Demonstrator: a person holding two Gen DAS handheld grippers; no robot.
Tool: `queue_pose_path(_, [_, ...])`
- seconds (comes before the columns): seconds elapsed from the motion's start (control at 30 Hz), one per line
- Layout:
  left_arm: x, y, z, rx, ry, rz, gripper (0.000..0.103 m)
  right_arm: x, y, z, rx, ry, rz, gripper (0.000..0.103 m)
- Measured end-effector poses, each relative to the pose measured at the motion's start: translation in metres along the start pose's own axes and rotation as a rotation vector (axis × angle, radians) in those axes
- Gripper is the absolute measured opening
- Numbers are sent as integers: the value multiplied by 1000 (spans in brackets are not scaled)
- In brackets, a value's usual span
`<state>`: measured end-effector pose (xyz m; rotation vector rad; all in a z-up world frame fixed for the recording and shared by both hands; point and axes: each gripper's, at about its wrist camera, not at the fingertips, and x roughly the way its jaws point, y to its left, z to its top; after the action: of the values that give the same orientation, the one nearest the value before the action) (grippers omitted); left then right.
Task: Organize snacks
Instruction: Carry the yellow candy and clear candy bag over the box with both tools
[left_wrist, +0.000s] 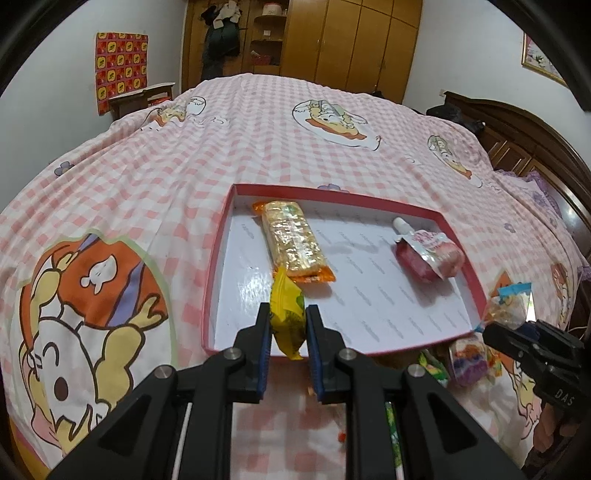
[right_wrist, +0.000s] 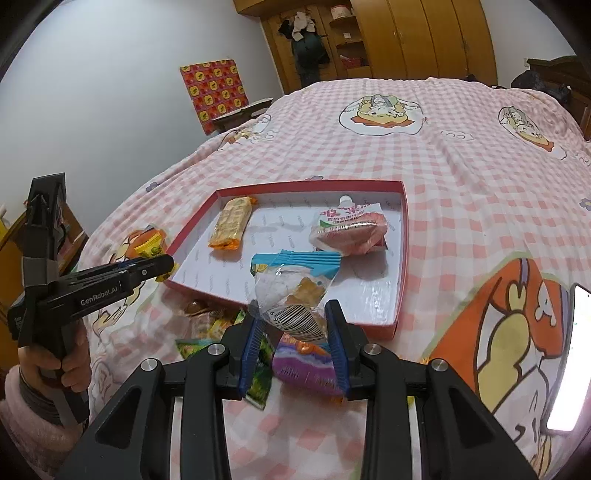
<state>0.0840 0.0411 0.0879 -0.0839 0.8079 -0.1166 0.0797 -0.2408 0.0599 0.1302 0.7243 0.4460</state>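
Note:
A shallow red-rimmed box (left_wrist: 460, 273) (right_wrist: 400, 280) with a white floor lies on the bed. In it are an orange-ended cracker bar (left_wrist: 293, 240) (right_wrist: 232, 227) and a pink spouted pouch (left_wrist: 430, 254) (right_wrist: 351, 230). My left gripper (left_wrist: 288, 314) (right_wrist: 153, 264) is shut on a yellow snack packet (left_wrist: 287, 310) (right_wrist: 149, 248), held just above the box's near left edge. My right gripper (right_wrist: 295, 314) (left_wrist: 491, 326) is shut on a clear packet with a blue top (right_wrist: 293, 286) (left_wrist: 511, 302), held over the box's near edge.
Several loose snack packets (right_wrist: 303, 360) (left_wrist: 469, 360) lie on the pink checked bedspread (left_wrist: 258, 140) just in front of the box. A hand in a pink sleeve (right_wrist: 55, 365) holds the left tool. Wooden wardrobes and a headboard (left_wrist: 524, 129) stand beyond the bed.

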Motion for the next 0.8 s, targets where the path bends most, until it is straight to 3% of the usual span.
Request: queue_pose_path(0.8, [37,14,-3,-43,47,4,18,67,25,12,-6,87,46,35])
